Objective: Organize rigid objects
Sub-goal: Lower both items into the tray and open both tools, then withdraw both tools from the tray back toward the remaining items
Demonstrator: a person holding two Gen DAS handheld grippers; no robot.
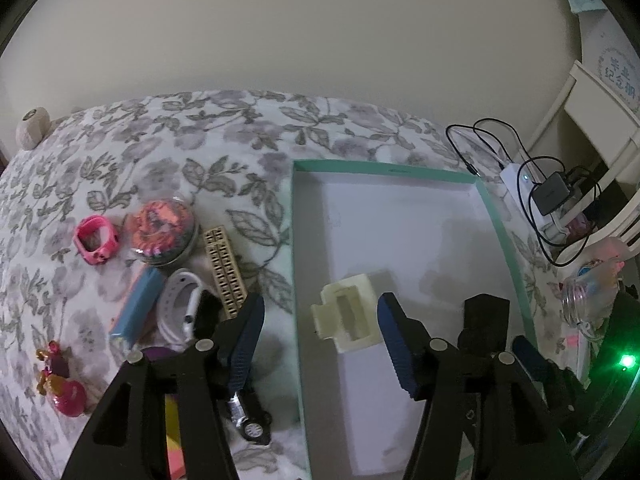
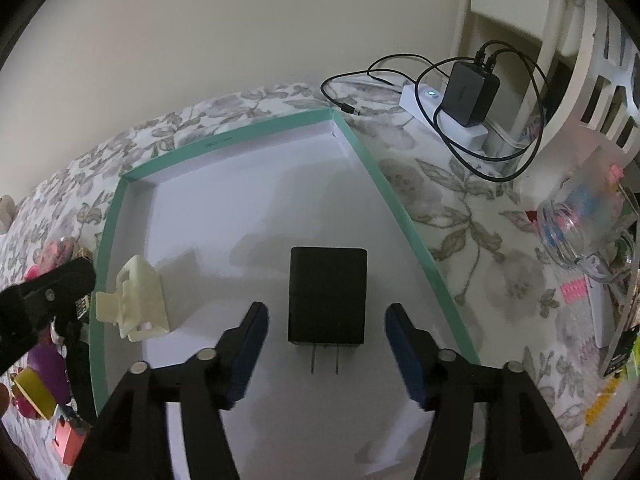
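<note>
Shallow rectangular box lid with teal rim and white floor [image 2: 384, 184], lying open-side-up on a bed covered by a grey floral quilt [image 1: 200, 152]. Inside it: a cream plastic hair clip [image 2: 134, 300] near the left wall, and a black cube-shaped wall charger with two metal prongs [image 2: 327, 294] at the near middle, prongs pointing toward the camera. Right claw [image 2: 326, 350] hangs over the lid, released, its blue-padded fingers [image 2: 248, 348] standing apart on either side of the charger without touching it. Left claw [image 1: 320, 344] straddles the lid's left rim, likewise released and empty, one finger outside above the quilt, the other inside just right of the hair clip. Loose items left of the lid on the quilt: a tan perforated strip [image 1: 225, 274], a round clear-lidded tin with orange contents [image 1: 164, 232], a pink watch-shaped band [image 1: 96, 240], a white wristband [image 1: 180, 308], a light blue rectangular block [image 1: 138, 308], a small black toy car [image 1: 250, 412] close under the left claw's outer finger, a pink and gold trinket [image 1: 60, 380]. Far right beyond the lid: a white power strip [image 2: 436, 114] carrying a black adapter [image 2: 472, 92] with looped black cables. Near right: a clear plastic jar on its side [image 2: 580, 224] with coloured pieces inside.
</note>
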